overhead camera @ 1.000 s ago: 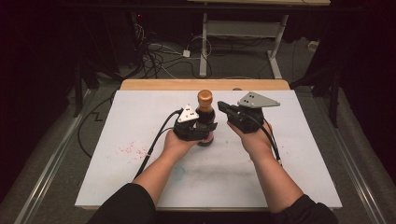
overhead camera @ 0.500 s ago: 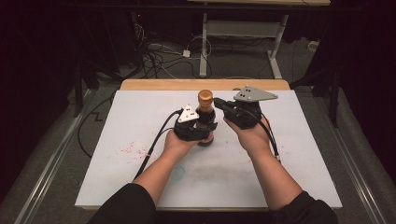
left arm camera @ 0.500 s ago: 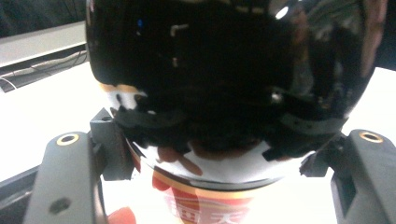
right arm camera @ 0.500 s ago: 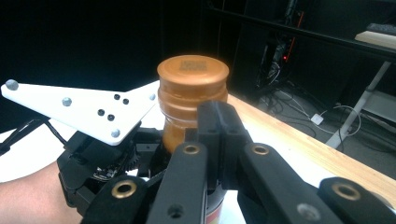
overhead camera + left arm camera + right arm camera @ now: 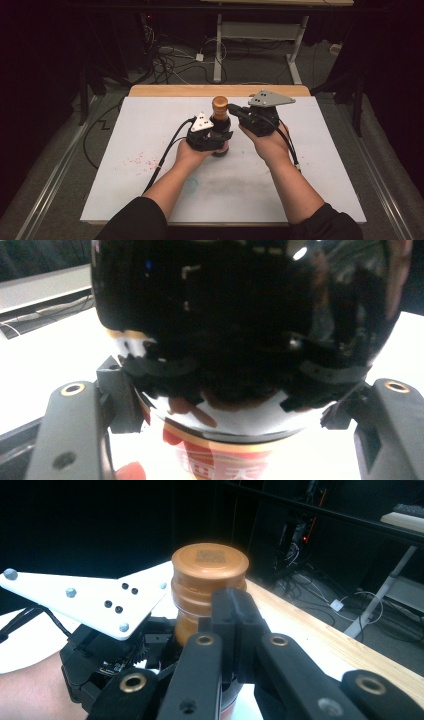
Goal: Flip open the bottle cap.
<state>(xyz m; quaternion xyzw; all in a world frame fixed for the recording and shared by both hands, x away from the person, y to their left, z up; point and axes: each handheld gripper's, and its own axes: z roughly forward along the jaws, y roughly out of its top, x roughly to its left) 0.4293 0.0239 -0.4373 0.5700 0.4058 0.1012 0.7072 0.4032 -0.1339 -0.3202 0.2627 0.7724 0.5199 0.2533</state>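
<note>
**Two grippers meet at one bottle**

Two hand-held grippers converge on a dark glass bottle (image 5: pixel 220 127) standing upright near the middle of a white table mat (image 5: pixel 310 165). The left gripper (image 5: pixel 212 136) has its jaws clamped round the bottle's body, one on each side, with a red and white label (image 5: pixel 220 460) showing just below them in the left gripper view. The right gripper (image 5: pixel 235 111) is held level with the bottle's neck, its jaws pressed together with no gap, their tips just beside the brown cap (image 5: pixel 210 565). A bare wooden table edge (image 5: pixel 165 90) borders the mat's far side; cables (image 5: pixel 170 55) lie on the floor beyond.
</note>
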